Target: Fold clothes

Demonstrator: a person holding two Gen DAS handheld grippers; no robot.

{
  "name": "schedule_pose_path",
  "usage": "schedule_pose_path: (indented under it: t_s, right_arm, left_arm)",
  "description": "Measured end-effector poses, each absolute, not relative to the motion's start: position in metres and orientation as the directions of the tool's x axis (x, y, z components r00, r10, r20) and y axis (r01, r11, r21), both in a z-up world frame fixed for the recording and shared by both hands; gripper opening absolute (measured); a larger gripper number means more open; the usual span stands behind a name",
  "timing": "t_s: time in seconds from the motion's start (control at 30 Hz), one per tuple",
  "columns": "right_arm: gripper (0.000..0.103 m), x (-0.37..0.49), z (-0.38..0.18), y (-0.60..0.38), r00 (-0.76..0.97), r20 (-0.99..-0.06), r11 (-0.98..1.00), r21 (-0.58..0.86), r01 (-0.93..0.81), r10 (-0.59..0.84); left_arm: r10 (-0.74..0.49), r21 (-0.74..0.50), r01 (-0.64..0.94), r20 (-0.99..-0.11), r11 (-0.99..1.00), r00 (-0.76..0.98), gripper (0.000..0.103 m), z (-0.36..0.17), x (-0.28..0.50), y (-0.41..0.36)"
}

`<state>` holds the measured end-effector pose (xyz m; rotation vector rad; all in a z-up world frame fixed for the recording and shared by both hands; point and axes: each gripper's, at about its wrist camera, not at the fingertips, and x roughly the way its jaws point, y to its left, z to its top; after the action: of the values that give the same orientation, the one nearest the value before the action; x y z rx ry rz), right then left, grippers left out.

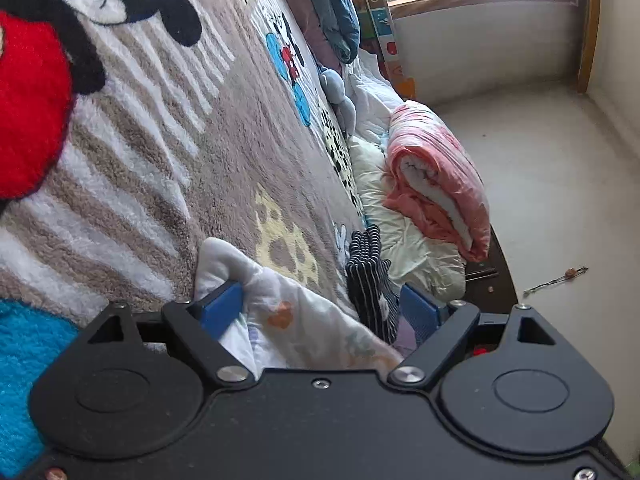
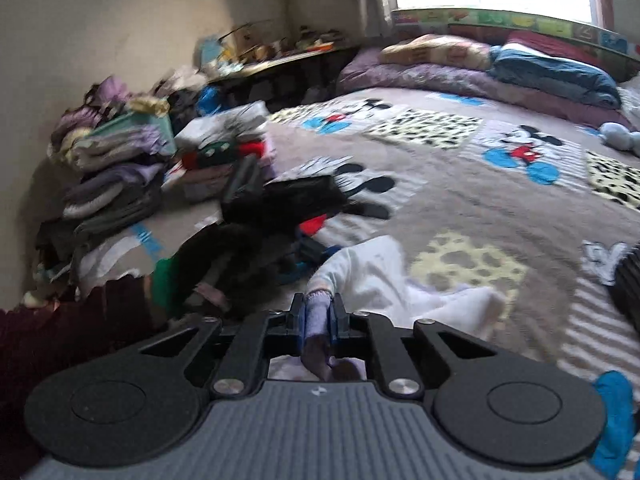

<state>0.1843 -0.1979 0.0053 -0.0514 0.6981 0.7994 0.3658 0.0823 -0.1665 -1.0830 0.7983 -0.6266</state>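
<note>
While pinched in right tongs [image 2: 319, 316], white garment [image 2: 384, 276] trails away.

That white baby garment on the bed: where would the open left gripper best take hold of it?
Probably the loose rounded end of the white garment, which lies bunched between the wide-open left gripper and its fingers. Closing from straight ahead there would pinch it. The right gripper already clamps the purple-trimmed cuff, so the cloth could then be stretched between them.
</note>
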Motion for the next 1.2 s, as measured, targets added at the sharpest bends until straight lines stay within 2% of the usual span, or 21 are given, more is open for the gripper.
schedule_pose_path:
  t_s: [0.6,0.67,1.03,1.13,1.2]
  right_arm:
    - [0.013,0.147,-0.067,-0.091,0.321,-0.745,0.618,0.153,-0.771,0.585]
    - [0.013,0.141,-0.076,-0.085,0.314,-0.769,0.598,0.108,-0.794,0.556]
    - [0.013,0.123,-0.078,-0.085,0.296,-0.824,0.54,0.014,-0.842,0.484]
    - [0.013,0.125,-0.077,-0.086,0.281,-0.834,0.549,0.032,-0.835,0.476]
    - [0.018,0.124,-0.072,-0.085,0.263,-0.844,0.548,0.044,-0.835,0.468]
  left_arm:
    - [-0.815,-0.958,0.055,-0.208,0.281,0.54,0.087,-0.172,0.369,0.091]
    - [-0.817,-0.959,0.054,-0.205,0.277,0.539,0.087,-0.173,0.369,0.092]
    - [-0.821,-0.962,0.056,-0.198,0.269,0.535,0.087,-0.173,0.371,0.093]
    - [-0.819,-0.955,0.064,-0.211,0.288,0.534,0.087,-0.17,0.369,0.092]
    - [-0.816,-0.95,0.069,-0.223,0.305,0.533,0.087,-0.167,0.368,0.091]
